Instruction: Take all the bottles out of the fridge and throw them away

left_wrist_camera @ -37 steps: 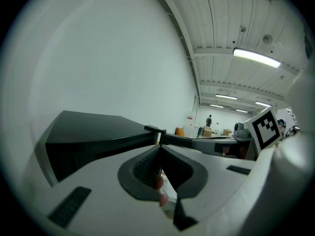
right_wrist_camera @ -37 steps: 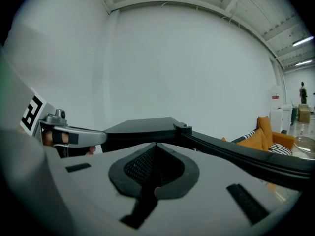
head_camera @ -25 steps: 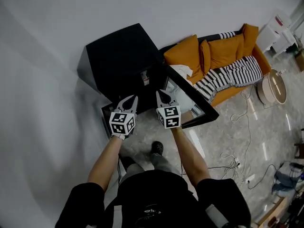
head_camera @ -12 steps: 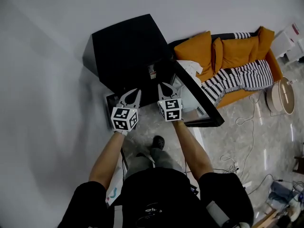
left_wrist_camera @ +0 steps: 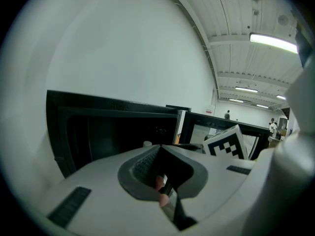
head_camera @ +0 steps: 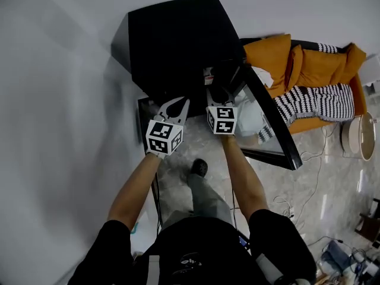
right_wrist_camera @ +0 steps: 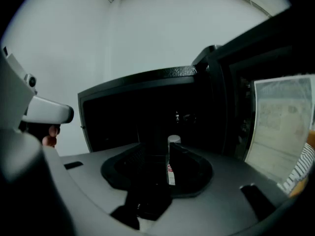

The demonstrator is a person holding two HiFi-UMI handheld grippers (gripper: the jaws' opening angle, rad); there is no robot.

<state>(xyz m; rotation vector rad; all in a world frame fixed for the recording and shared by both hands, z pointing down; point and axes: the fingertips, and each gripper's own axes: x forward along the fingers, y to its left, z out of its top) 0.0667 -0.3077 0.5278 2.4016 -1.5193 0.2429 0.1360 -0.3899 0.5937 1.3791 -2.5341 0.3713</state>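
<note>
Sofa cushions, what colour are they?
Orange cushions, best seen in the head view.

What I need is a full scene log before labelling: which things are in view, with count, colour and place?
black box-shaped fridge: one, black, against the white wall; glass door swung open to the right.
white-capped bottle: one, inside the fridge.
orange fabric sofa: one, orange, right of the fridge.
black-and-white striped blanket: one, on the sofa.
round pale table: one, far right edge.
loose floor cables: several, pale, lower right.
left gripper: white, shut, empty, at the fridge mouth.
right gripper: white, jaws have just been opening; the bottle shows in their gap, ungripped.
forearms: two, behind the grippers.
</note>
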